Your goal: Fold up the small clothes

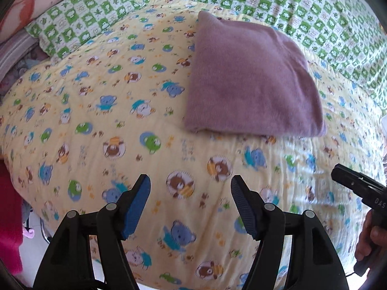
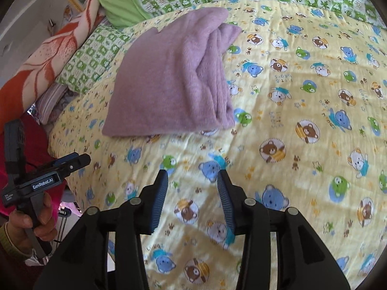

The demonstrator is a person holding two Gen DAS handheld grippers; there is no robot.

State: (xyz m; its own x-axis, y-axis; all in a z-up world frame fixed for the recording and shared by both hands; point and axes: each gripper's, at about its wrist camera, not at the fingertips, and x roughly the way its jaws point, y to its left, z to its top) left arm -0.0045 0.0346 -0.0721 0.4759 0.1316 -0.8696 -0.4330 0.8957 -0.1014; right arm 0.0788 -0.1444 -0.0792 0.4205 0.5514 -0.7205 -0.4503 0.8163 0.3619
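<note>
A folded mauve knitted garment lies flat on a yellow quilt printed with cartoon bears. The right wrist view shows the same garment, with bunched folds along its right side. My left gripper hovers open above bare quilt, short of the garment, with nothing between its blue pads. My right gripper is also open and empty over the quilt, below the garment. The right gripper's black tip enters the left wrist view at the right edge. The left gripper, held by a hand, appears at the left of the right wrist view.
A green-and-white checked blanket lies behind the quilt, with a checked pillow at the back left. A plain green cloth and an orange-patterned blanket sit at the back left. Red fabric hangs past the quilt's left edge.
</note>
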